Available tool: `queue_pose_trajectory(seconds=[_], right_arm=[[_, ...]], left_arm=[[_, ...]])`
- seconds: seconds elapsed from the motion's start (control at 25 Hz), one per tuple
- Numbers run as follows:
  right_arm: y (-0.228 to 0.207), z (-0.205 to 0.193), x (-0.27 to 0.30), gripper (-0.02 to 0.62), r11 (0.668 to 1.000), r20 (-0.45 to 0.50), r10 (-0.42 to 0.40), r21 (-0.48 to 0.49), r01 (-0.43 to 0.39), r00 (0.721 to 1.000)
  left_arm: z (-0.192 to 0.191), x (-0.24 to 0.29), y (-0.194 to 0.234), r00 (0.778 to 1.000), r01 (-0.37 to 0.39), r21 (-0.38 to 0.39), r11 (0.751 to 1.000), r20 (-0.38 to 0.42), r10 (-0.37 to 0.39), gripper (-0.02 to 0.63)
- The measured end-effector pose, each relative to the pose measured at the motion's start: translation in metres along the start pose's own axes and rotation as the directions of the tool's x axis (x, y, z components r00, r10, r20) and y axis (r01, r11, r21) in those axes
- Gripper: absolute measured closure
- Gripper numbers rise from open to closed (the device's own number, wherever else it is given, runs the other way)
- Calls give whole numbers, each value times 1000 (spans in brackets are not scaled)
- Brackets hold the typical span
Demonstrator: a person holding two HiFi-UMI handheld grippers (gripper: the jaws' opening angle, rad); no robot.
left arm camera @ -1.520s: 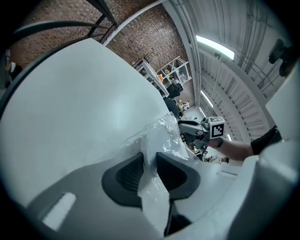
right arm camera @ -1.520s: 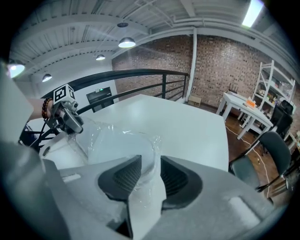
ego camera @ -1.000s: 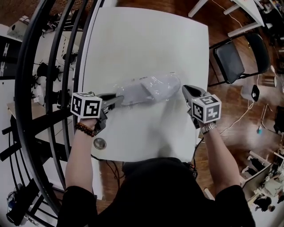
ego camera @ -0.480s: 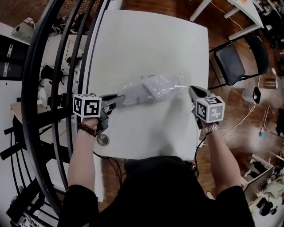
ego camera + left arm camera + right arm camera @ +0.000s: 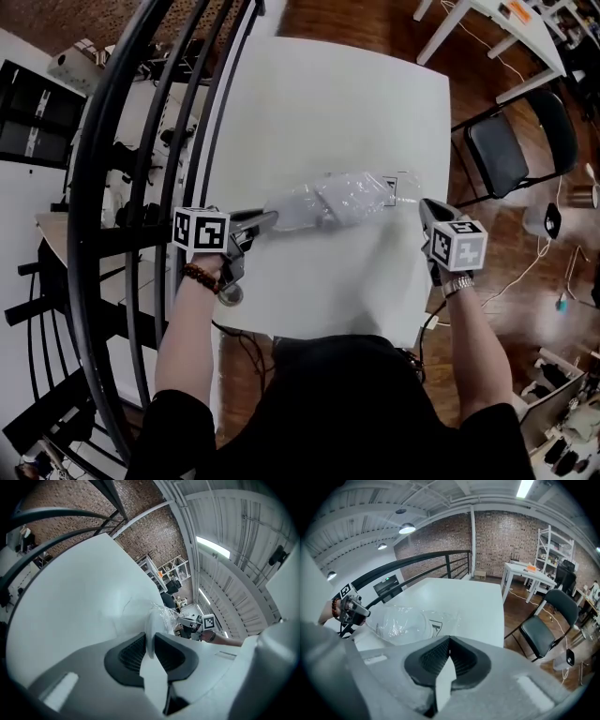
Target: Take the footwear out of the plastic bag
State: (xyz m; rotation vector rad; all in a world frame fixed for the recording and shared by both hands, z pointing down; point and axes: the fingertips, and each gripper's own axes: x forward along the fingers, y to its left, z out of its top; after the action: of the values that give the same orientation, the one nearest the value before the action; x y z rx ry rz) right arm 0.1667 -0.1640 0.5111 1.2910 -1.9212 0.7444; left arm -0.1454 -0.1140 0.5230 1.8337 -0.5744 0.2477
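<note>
At the far left a black railing [image 5: 82,244] curves close along the left edge of the white counter [image 5: 328,103]. The left gripper [image 5: 270,219] reaches in over that edge and has little room on its outer side. Its jaws are clamped on the pale grey end of the footwear [image 5: 292,208]. The left gripper view shows this thin edge pressed between the two dark pads, which the head view does not show. The footwear lies across the middle of the counter, with its other part inside the clear plastic bag [image 5: 354,194]. Beyond the bag a wide white surface runs to the far edge. The right end of the bag comes near the right edge of the counter. There a thin strand of film goes to the tips of the right gripper [image 5: 424,206], whose jaws are pressed together on it. To the right a black folding chair [image 5: 502,150] stands on the wooden floor [image 5: 356,23]. The gripper views show a brick wall [image 5: 497,534] that the head view does not.
</note>
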Motion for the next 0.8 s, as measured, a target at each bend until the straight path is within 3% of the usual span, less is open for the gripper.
queue_pose_trajectory(seconds=[0.8], right_arm=[[-47, -34, -22, 603, 989, -18, -81, 125, 83, 997]], left_arm=[[-5, -44, 17, 990, -35, -100, 994, 130, 48, 529]])
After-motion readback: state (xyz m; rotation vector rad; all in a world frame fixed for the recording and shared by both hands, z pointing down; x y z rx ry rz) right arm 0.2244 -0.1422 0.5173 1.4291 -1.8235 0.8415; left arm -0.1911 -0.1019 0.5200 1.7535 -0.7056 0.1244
